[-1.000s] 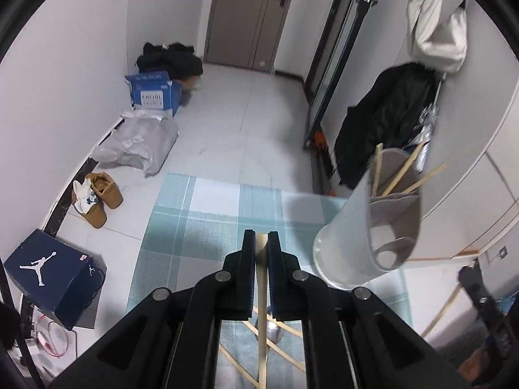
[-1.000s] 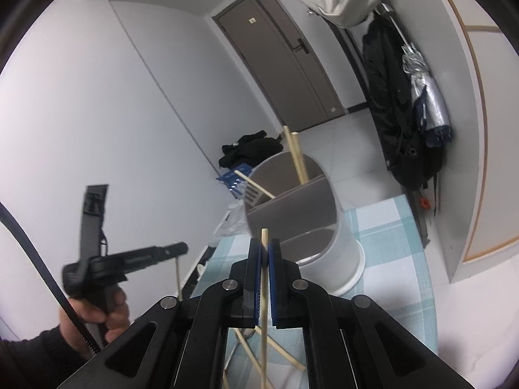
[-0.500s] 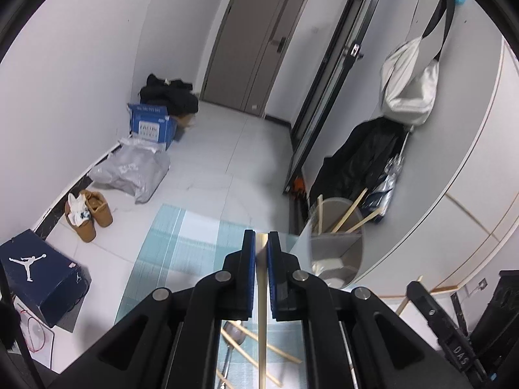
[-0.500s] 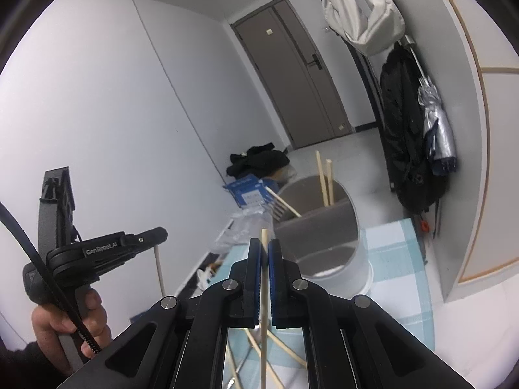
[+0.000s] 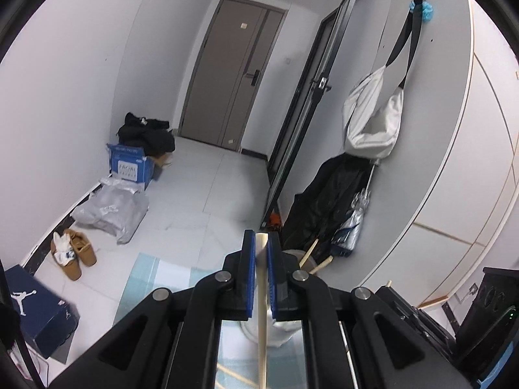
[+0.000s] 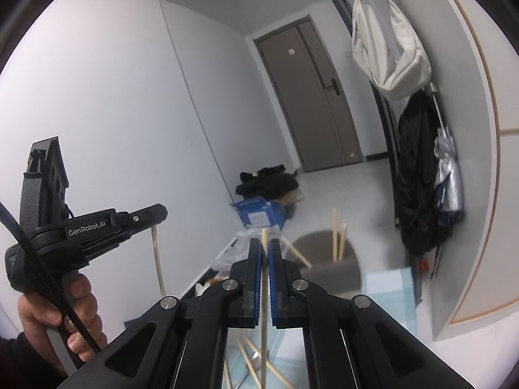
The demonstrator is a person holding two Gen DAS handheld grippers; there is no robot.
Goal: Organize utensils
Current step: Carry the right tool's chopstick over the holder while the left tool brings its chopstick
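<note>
**Two chopsticks held, holder just ahead**

Between the blue-padded jaws of the left gripper [image 5: 261, 253] sits a pale wooden chopstick [image 5: 262, 317], clamped near its top end so that most of its length trails down below the jaws. The right gripper [image 6: 264, 259] is closed in the same way on a second thin wooden chopstick [image 6: 264, 291], whose tip pokes up just past the pads. Each tool pinches its stick close to one end, probably so the free end can be steered into a container.

That container is the white round utensil holder with a grey divider [image 6: 327, 259], standing on the light blue checked tablecloth [image 6: 389, 291] just beyond the right gripper's tips. Several more wooden sticks [image 6: 335, 240] already lean in its far compartment, so the sorting looks partly done. In the left wrist view the holder is mostly hidden behind the left gripper's jaws, only a bit of rim and two leaning sticks showing to the right.

Loose wooden chopsticks [image 6: 249, 359] lie crossed on the cloth near the camera, under the right gripper, with what looks like a small metal piece among them; it is too small to name. The person's hand [image 6: 58, 311] grips the handle of the left tool at the left of the right wrist view, its stick hanging down.

Next, each held stick would likely need tipping upright over the holder's open mouth before release.
</note>
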